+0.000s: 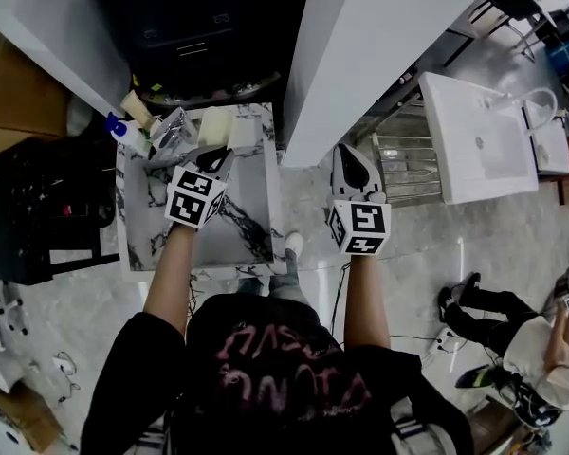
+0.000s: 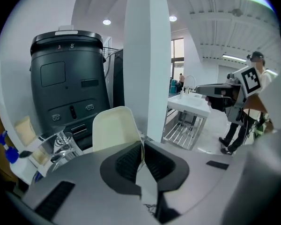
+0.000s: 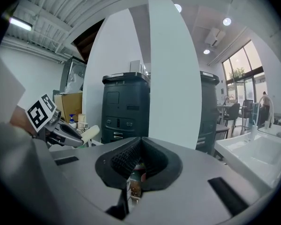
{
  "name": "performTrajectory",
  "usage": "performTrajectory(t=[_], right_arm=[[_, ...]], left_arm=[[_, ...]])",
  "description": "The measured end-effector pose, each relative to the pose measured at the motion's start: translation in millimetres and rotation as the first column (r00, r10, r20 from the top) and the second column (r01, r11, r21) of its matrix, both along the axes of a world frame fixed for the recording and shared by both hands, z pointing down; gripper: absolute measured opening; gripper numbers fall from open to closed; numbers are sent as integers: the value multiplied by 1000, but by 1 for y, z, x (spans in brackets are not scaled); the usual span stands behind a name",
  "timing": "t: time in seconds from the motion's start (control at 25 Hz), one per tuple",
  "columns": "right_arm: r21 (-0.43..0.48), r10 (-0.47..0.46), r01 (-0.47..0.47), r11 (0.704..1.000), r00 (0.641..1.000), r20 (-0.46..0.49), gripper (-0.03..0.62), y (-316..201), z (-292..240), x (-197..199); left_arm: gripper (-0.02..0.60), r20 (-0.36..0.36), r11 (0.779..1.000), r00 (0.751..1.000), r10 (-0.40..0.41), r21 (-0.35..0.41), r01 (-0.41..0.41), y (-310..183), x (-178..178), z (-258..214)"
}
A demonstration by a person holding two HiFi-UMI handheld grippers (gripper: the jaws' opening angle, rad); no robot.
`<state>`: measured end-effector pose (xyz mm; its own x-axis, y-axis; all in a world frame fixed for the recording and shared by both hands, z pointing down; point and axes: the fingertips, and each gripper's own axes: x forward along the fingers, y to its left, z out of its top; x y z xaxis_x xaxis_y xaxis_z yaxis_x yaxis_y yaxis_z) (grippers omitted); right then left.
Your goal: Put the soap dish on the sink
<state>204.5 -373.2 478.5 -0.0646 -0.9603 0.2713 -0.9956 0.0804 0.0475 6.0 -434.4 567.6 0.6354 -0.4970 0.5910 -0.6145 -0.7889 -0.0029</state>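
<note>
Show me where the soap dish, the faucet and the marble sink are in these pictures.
soap dish [image 2: 114, 128]: left gripper view, middle of its cream face.
faucet [image 1: 172, 130]: head view, on its chrome body.
marble sink [image 1: 247, 197]: head view, bare part of the basin.

**Both arms forward, both jaws closed**

The left forearm [image 1: 169, 273] and right forearm [image 1: 365, 297] are stretched forward side by side. The left gripper [image 1: 216, 155] is clamped on the dish [image 2: 114, 128] edge. The right gripper [image 1: 349, 157] is held with its jaws pressed together, empty.
</note>
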Motion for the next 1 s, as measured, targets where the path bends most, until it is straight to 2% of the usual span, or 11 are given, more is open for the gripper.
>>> performTrajectory(t=[0.52, 1.0], right_arm=[[-61, 39, -39, 997, 999, -2, 12, 4, 28, 29], [-120, 59, -57, 991, 998, 7, 12, 1, 52, 45]], left_arm=[[32, 131, 984, 991, 14, -177, 10, -15, 23, 85], [34, 197, 969, 980, 32, -246, 17, -30, 34, 126]])
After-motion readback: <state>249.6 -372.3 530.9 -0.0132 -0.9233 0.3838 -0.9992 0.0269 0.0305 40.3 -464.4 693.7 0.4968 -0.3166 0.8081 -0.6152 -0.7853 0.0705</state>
